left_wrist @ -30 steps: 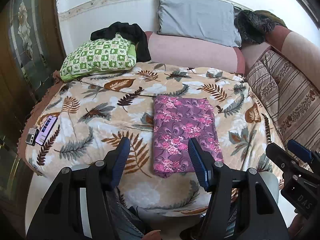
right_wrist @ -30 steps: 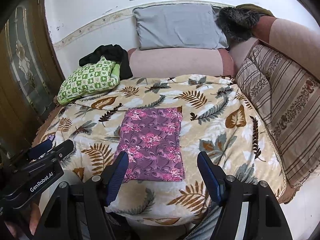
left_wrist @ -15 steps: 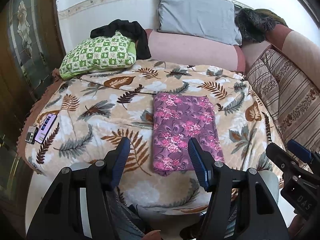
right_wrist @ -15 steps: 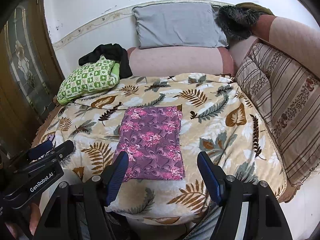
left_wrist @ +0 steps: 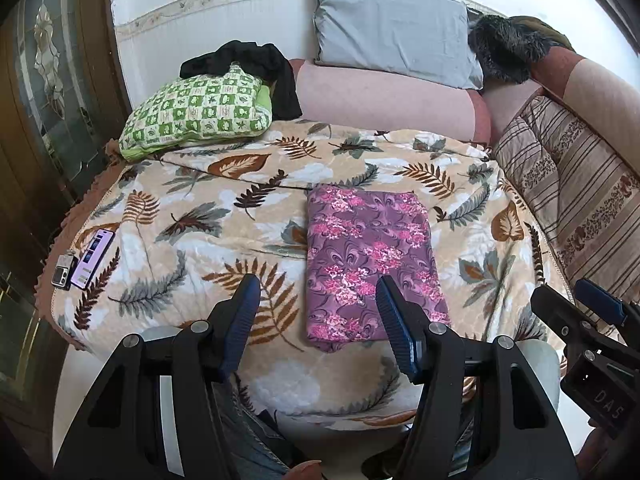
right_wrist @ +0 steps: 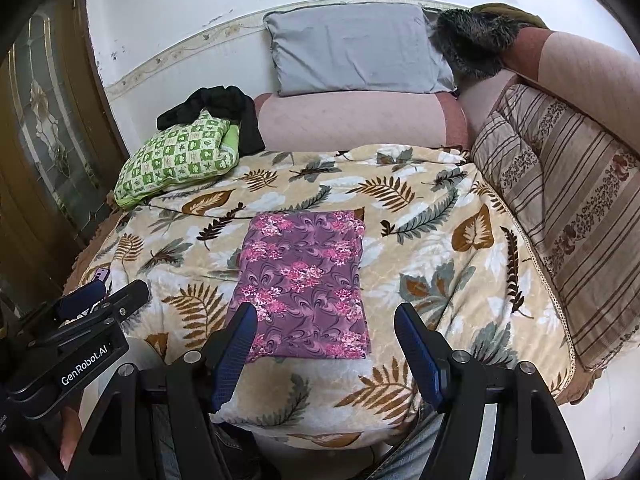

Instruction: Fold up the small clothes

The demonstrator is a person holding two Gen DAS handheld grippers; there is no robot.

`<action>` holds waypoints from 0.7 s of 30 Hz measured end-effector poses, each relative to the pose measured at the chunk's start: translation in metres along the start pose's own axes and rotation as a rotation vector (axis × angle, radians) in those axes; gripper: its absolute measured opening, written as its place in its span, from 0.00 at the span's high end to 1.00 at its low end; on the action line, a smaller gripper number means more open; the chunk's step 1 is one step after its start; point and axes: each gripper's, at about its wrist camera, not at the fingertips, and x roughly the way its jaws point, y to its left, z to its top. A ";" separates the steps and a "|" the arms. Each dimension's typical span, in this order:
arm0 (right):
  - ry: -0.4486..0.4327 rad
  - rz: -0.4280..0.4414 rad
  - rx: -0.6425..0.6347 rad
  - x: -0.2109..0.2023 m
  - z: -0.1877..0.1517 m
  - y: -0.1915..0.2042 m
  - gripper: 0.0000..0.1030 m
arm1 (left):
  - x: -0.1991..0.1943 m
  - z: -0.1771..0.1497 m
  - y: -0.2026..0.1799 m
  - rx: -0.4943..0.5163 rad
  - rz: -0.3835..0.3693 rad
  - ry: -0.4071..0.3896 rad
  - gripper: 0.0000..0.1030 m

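The left gripper (left_wrist: 316,308) hangs above the near edge of the bed with its jaws parted wide and nothing between them. The right gripper (right_wrist: 324,336) sits beside it in the same posture, jaws wide and empty. Both point down and forward at the purple floral garment (left_wrist: 372,264), and neither touches it.

The garment lies flat on the leaf-patterned blanket (left_wrist: 200,240), near the middle of the bed and toward its front edge. It already forms a neat rectangle, so the step in hand looks like a pause between folds: either the piece is finished, or one more fold is due. If another fold is wanted, the next move calls for both grippers to drop to the near short edge, pinch a corner each, and carry that edge to the far one. The thin layered cloth may separate unless every layer is caught.

The garment's long axis runs from the person toward the grey pillow (left_wrist: 392,32), tilted slightly. Its near short edge faces the grippers. Two phones (left_wrist: 84,260) lie well apart from it, at the left edge of the blanket.
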 end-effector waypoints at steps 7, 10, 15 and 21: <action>0.003 0.004 0.000 0.001 -0.002 0.000 0.33 | 0.001 0.001 0.001 0.000 0.001 0.002 0.42; 0.002 0.004 0.001 0.001 -0.002 0.000 0.33 | 0.001 0.001 0.001 0.002 0.001 0.001 0.42; 0.004 0.008 0.001 0.002 -0.002 0.000 0.33 | 0.001 0.000 0.000 0.000 0.001 0.003 0.42; 0.009 0.012 0.002 0.004 -0.003 -0.002 0.33 | 0.001 0.000 -0.001 0.000 0.001 0.001 0.42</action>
